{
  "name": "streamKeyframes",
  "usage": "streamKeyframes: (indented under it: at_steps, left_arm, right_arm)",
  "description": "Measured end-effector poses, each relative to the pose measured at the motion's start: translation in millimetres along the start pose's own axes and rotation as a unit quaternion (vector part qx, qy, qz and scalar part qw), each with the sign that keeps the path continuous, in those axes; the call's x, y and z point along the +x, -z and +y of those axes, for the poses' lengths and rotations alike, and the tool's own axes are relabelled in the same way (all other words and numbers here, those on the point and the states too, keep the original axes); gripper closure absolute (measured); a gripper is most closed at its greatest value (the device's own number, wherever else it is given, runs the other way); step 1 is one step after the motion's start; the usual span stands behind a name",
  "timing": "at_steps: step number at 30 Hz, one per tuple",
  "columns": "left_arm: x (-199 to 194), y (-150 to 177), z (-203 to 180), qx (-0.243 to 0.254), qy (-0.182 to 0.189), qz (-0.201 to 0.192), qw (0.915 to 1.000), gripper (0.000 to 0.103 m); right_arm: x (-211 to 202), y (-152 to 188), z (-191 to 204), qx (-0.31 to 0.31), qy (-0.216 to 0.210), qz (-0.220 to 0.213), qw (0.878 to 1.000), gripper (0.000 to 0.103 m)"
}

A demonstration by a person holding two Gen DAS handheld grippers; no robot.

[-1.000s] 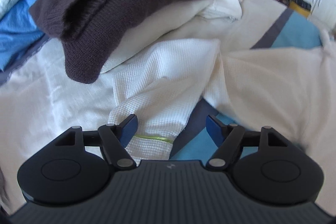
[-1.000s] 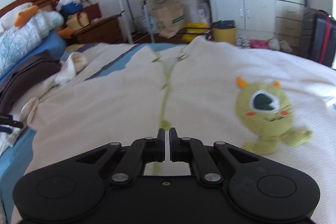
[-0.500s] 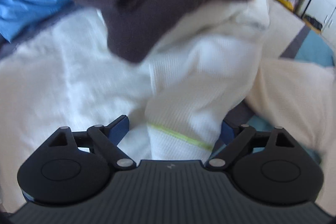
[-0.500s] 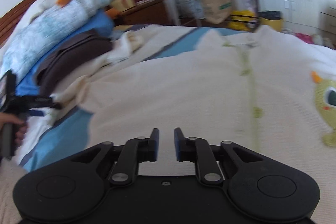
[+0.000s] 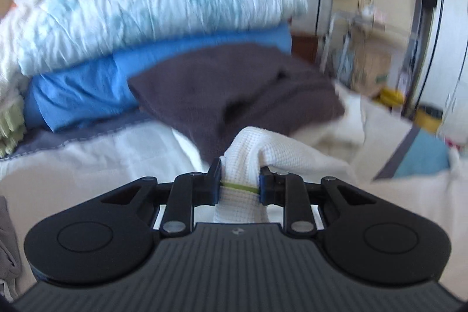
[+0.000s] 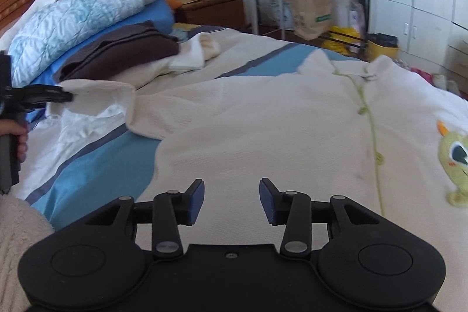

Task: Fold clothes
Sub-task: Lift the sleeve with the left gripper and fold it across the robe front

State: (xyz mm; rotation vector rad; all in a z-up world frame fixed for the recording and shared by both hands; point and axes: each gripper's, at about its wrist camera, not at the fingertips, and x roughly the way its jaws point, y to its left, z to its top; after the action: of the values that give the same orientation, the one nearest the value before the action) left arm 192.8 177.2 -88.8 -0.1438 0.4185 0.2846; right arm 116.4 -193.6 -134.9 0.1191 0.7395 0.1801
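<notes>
Left wrist view: the left gripper [image 5: 239, 184] has its jaws closing on the cuff [image 5: 238, 193] of a cream sleeve [image 5: 264, 149], both pads pressed against the waffle cloth at its thin green stripe. Beyond lie a dark brown sweater [image 5: 234, 89], a blue pillow [image 5: 96, 89] and a pale blue quilt [image 5: 140, 16]. The background is blurred; no writing can be read.

Right wrist view: the right gripper [image 6: 231, 199] has its jaws opening, with nothing between them, above the cream cardigan [image 6: 263, 119] spread flat on the striped bed [image 6: 96, 163]. A green monster patch [image 6: 454, 160] sits on the cardigan's right side. At far left a hand [image 6: 19, 136] holds the other gripper with the sleeve lifted. A paper bag [image 6: 313, 13] carries a green label, too small to read.
</notes>
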Motion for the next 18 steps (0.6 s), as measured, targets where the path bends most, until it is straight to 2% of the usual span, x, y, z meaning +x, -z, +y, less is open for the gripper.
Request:
streamKeyframes:
  at_steps: [3,5,8,11,13,14,18]
  left_arm:
    - [-24,-14,-5,0.003,0.005,-0.068,0.9977,0.08]
    - [-37,-21,-9,-0.012,0.035,-0.093,0.995,0.08]
    - [-56,-33,-26,-0.028,0.106,-0.106,0.9883,0.08]
    - [-78,-45,-63,-0.019,0.171,-0.087,0.9811,0.08]
    - [-95,-50,-98,0.006,0.231,-0.085,0.9692,0.08]
    - [-104,-51,-116,0.014,0.267,-0.083,0.9601,0.08]
    - [-138,-47,-194,0.046,0.403,-0.049,0.9127,0.08]
  right_arm:
    - [-8,6,-10,0.019,0.01,-0.002,1.0,0.054]
    - [-13,9,-15,0.021,0.018,-0.003,1.0,0.054]
    - [-17,8,-23,0.027,0.025,-0.008,0.999,0.054]
    - [-21,5,-29,0.036,0.028,-0.015,0.999,0.054]
    - [-25,3,-32,0.041,0.025,-0.023,0.999,0.054]
    - [-27,2,-34,0.043,0.023,-0.026,0.998,0.054]
    - [-32,2,-41,0.048,0.015,-0.034,0.998,0.054]
